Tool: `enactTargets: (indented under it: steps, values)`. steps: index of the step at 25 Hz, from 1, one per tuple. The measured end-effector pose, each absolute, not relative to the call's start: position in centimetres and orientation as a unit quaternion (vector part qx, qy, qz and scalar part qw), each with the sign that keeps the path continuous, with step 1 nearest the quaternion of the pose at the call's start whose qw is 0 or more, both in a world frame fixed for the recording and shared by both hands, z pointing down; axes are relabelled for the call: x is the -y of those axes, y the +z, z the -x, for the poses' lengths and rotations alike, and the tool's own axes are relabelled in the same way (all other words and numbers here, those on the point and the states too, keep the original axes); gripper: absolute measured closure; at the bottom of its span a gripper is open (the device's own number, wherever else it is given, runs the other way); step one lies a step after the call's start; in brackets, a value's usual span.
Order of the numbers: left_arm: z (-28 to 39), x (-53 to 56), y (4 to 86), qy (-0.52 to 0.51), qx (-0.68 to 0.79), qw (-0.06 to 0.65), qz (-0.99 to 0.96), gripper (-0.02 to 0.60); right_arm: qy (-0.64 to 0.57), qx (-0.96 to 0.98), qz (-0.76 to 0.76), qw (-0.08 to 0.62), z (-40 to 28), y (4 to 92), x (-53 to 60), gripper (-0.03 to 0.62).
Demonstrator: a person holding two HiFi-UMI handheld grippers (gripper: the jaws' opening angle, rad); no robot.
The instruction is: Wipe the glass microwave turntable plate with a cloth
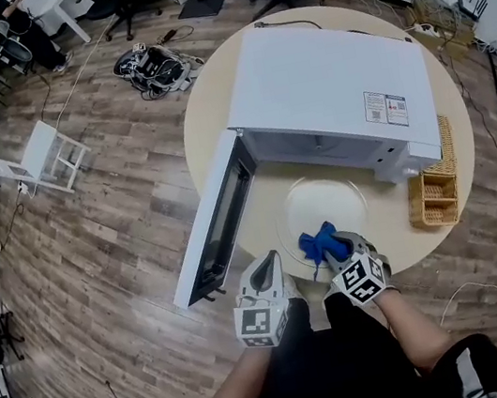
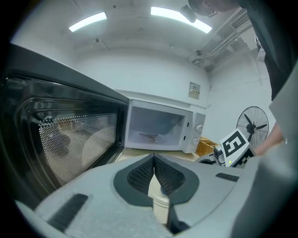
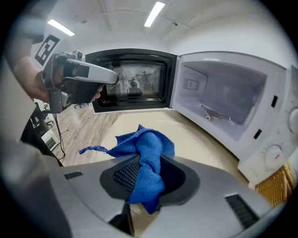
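Plate (image 1: 330, 200) out on desk (image 1: 207, 124), wiping not begun; right claw (image 3: 148, 174) clamps cloth (image 3: 145, 144), left claw (image 2: 153, 162) closed & empty.

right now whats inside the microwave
Only the turntable support on the cavity floor of the microwave; no plate is in it. The glass plate lies outside on the table. In the head view the casing covers the cavity.

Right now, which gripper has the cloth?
The right gripper, jaws clamped on the blue cloth; the left gripper is shut with nothing in it.
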State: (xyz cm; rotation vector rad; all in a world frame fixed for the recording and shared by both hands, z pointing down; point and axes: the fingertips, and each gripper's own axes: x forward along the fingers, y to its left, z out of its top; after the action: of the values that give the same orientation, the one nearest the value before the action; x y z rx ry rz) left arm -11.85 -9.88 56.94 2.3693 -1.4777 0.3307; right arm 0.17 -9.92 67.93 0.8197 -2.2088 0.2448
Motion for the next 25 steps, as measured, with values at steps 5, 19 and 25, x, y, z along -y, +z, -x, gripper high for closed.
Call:
enactTargets:
  steps: [5, 19, 25]
  values:
    - [11.2, 10.9, 56.4, 0.118, 0.513, 0.151, -0.836, 0.575, 0.099, 0.84, -0.366, 0.387, -4.7, 68.1, 10.3, 0.49]
    - [10.4, 11.2, 54.8, 0.105, 0.508, 0.156, -0.841, 0.575, 0.114, 0.826, -0.455, 0.312, -8.2, 63.0, 12.3, 0.49]
    - [10.2, 13.3, 51.1, 0.073, 0.513, 0.131, -0.845, 0.575, 0.052, 0.842, -0.493, 0.215, -7.7, 52.1, 15.5, 0.491]
